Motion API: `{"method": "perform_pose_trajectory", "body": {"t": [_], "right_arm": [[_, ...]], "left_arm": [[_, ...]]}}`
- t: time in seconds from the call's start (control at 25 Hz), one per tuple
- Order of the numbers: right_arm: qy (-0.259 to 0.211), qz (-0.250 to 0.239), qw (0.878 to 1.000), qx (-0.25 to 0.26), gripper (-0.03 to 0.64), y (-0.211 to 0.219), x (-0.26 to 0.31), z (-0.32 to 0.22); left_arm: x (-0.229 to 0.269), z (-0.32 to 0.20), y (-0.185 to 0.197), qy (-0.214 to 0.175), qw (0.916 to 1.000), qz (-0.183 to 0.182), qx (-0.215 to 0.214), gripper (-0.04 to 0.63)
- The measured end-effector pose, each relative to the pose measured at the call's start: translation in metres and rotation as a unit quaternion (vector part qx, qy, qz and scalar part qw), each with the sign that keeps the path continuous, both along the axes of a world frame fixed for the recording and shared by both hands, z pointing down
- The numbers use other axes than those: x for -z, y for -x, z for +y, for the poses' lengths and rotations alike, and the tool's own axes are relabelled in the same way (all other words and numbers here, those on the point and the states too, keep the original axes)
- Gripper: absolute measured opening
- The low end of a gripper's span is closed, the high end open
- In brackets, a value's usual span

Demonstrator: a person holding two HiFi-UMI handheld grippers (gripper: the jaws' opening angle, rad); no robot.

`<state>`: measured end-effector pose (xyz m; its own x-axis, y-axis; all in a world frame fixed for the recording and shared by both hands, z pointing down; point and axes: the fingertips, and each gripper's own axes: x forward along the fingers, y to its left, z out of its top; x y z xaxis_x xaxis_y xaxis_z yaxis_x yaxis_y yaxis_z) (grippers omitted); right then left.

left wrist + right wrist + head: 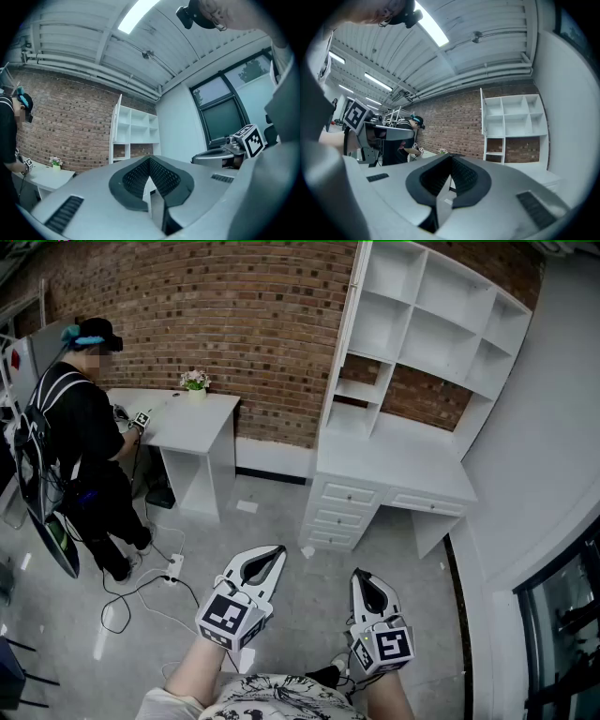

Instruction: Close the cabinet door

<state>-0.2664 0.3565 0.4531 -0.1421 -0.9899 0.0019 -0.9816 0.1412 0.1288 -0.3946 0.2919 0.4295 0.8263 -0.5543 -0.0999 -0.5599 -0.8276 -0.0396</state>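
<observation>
I am holding both tools low in front of me, well apart from the furniture. My left tool (278, 549) has its jaws pressed together with nothing between them. My right tool (359, 574) is likewise closed and empty, its tips meeting. Both point roughly level toward the far wall.

The cabinet door (353, 296) is a narrow white panel standing open at the left edge of the white shelf cabinet (450, 324). From the head camera I see it almost edge-on, and as far as I can tell it spans only the upper compartments. The cabinet sits on a white table (403, 465) with a stack of drawers (339, 514) under its left end, all set against the brick wall (244, 315). Neither tool touches the door.

Off to the left, a person (84, 427) in dark clothing stands at a second white table (202, 413), which carries a small flower pot (195, 382). A power strip (174, 566) with cables lies on the grey floor (281, 502) between that person and my left tool.
</observation>
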Motion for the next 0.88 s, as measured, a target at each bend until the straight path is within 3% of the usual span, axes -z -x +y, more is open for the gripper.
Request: {"method": "perform_pose_trajectory", "body": {"t": [0.28, 0.56, 0.88], "right_arm": [[0.009, 0.002, 1.000, 0.003, 0.008, 0.001, -0.004, 0.002], [0.013, -0.013, 0.999, -0.028, 0.008, -0.013, -0.006, -0.004], [0.029, -0.008, 0.998, -0.052, 0.008, -0.061, -0.013, -0.020]], "left_arm": [[-0.001, -0.001, 0.002, 0.009, 1.0000, 0.002, 0.003, 0.012], [-0.006, -0.008, -0.004, 0.022, 0.9998, 0.003, 0.001, 0.012], [-0.016, -0.032, -0.045, 0.048, 0.9988, 0.006, -0.008, 0.012]]}}
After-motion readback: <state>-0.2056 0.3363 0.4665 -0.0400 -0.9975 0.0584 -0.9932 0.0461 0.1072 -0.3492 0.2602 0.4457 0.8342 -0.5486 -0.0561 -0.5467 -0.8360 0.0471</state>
